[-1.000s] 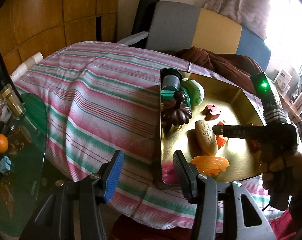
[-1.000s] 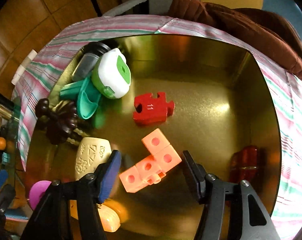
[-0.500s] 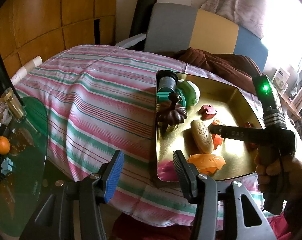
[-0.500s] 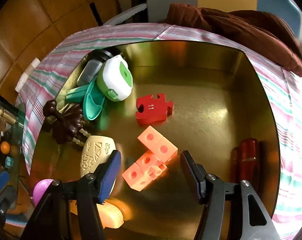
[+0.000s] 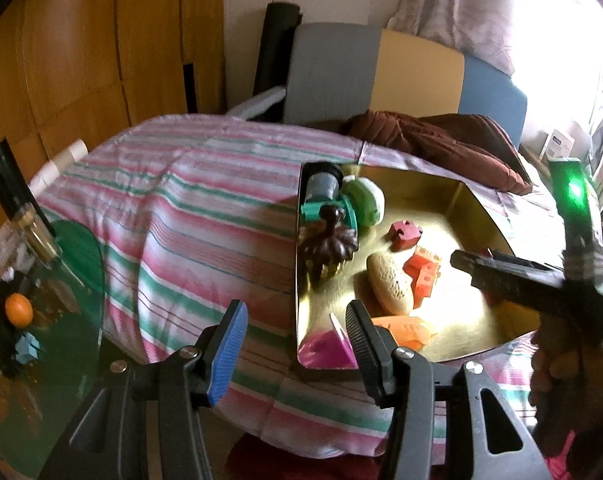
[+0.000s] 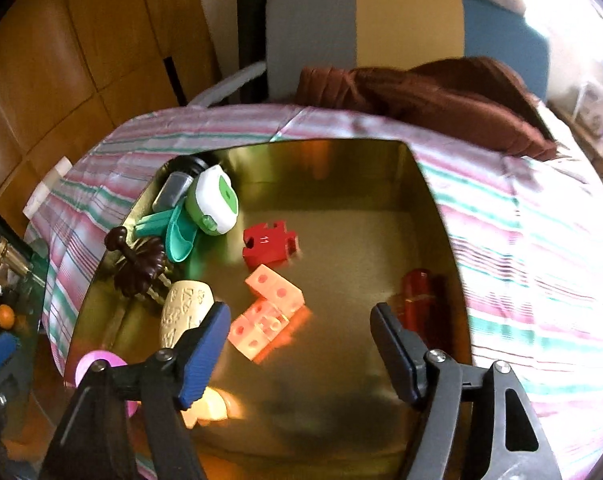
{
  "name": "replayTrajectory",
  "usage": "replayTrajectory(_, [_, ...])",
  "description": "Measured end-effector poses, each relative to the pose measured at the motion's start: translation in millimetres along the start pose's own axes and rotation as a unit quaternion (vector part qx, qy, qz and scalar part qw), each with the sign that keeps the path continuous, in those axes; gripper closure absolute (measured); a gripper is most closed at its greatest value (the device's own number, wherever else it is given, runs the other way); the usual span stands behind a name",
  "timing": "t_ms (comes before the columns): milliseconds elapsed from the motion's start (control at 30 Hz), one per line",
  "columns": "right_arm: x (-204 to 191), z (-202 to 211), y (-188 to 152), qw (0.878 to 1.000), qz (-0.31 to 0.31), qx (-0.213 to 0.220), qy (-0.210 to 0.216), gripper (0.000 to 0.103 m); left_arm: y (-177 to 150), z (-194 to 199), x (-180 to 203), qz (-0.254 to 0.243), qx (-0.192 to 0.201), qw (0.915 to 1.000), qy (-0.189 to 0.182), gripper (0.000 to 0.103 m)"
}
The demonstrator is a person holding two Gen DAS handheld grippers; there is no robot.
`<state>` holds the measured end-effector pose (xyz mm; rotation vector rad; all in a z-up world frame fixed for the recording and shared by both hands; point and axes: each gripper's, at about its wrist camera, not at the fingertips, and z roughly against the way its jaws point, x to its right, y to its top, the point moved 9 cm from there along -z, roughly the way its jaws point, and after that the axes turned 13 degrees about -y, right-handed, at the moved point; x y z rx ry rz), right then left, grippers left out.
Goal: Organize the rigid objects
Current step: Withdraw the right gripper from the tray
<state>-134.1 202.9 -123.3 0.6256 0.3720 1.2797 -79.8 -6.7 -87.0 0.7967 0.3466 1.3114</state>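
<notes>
A gold metal tin (image 6: 429, 184) (image 5: 477, 208) lies on the striped bedspread. Inside it lie an orange cube piece (image 6: 271, 310) (image 5: 423, 268), a red puzzle piece (image 6: 269, 242) (image 5: 405, 234), a white and green tape measure (image 6: 213, 204), a teal scoop (image 6: 179, 236), a dark brown flower-shaped piece (image 6: 139, 266) (image 5: 329, 240), a beige carved oval (image 6: 183, 312) (image 5: 389, 288), a dark red cylinder (image 6: 417, 304), a pink disc (image 6: 97, 364) and an orange piece (image 5: 405, 330). My right gripper (image 6: 299, 344) is open and empty above the tin. My left gripper (image 5: 297, 344) is open and empty at the tin's near left corner.
A brown cloth (image 6: 421, 92) lies behind the tin. A grey, yellow and blue headboard (image 5: 381, 76) stands at the back. A green glass table (image 5: 41, 320) with an orange ball (image 5: 19, 308) stands at the left. Wooden panels line the left wall.
My right gripper has drawn back and up from the tin, away from the orange cube piece. My left gripper has pulled back a little. Nothing in the tin has moved.
</notes>
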Motion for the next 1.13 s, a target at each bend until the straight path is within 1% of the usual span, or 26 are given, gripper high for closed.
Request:
replayTrajectory(67, [7,11,-5,1.0,-0.004,0.019,-0.019,0.028,4,6,7,-0.011,0.017,0.9998,0.001,0.051])
replayTrajectory(100, [14,18,-9,0.999,-0.008,0.031,-0.033,0.026,5,8,10,-0.011,0.022,0.9997,-0.003,0.049])
replayTrajectory(167, [21,28,-18,0.998,-0.02,0.047,-0.047,0.023,7,12,17,-0.007,0.033,0.9993,-0.019,0.038])
replayTrajectory(200, [24,31,-22,0.997,-0.025,0.049,-0.051,0.024,8,14,20,-0.009,0.036,0.9992,-0.017,0.029])
replayTrajectory(233, [27,33,-25,0.997,-0.03,0.05,-0.054,0.024,9,16,24,-0.013,0.04,0.999,-0.015,0.027])
replayTrajectory(300, [31,36,-32,0.996,-0.038,0.054,-0.059,0.023,10,18,29,-0.02,0.046,0.9987,-0.012,0.027])
replayTrajectory(400, [35,40,-37,0.996,-0.04,0.055,-0.058,0.023,10,20,33,-0.015,0.047,0.9988,0.0,0.027])
replayTrajectory(567, [31,49,-37,0.995,-0.035,0.07,-0.055,0.024,8,23,32,-0.013,0.052,0.9983,0.025,0.027])
replayTrajectory(633, [29,52,-36,0.995,-0.032,0.076,-0.056,0.024,7,24,31,-0.014,0.054,0.998,0.03,0.027])
replayTrajectory(867, [23,64,-34,0.994,-0.021,0.095,-0.057,0.023,7,28,33,-0.014,0.059,0.9977,0.03,0.027])
replayTrajectory(967, [20,67,-32,0.993,-0.017,0.1,-0.057,0.023,8,30,33,-0.019,0.068,0.997,0.031,0.027])
replayTrajectory(1067, [17,69,-31,0.993,-0.012,0.104,-0.056,0.023,10,32,32,-0.018,0.078,0.9962,0.032,0.029])
replayTrajectory(1133, [14,70,-30,0.993,-0.009,0.107,-0.056,0.023,10,31,31,-0.015,0.074,0.9968,0.028,0.029])
